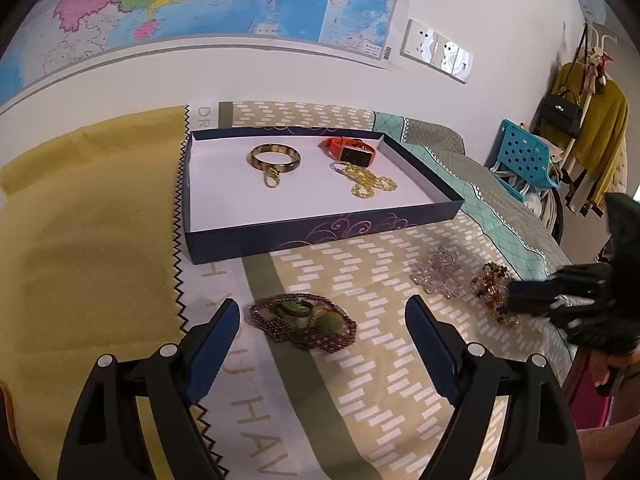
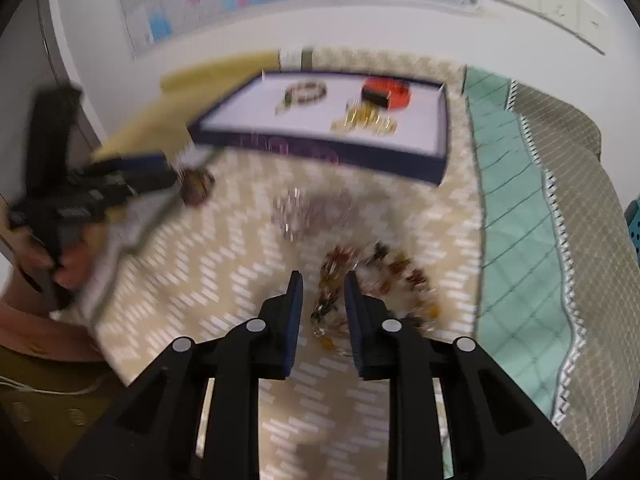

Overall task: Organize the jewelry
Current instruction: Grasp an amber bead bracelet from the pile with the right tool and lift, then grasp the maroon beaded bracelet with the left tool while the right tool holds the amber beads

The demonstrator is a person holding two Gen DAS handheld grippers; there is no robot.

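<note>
My left gripper stands open just above a dark purple bead necklace with a green piece, which lies on the cloth between its fingers. An amber bead bracelet lies on the cloth between the fingers of my right gripper. That gripper's jaws stand narrowly apart, with a gap showing at the left pad. A clear pinkish bead bracelet lies beside the amber one. The navy box holds a tortoiseshell bangle, an orange watch and a gold chain.
A patterned beige and teal cloth covers the table, with a yellow cloth at the left. A wall with maps stands right behind the box. A blue basket and hanging clothes are off the right edge.
</note>
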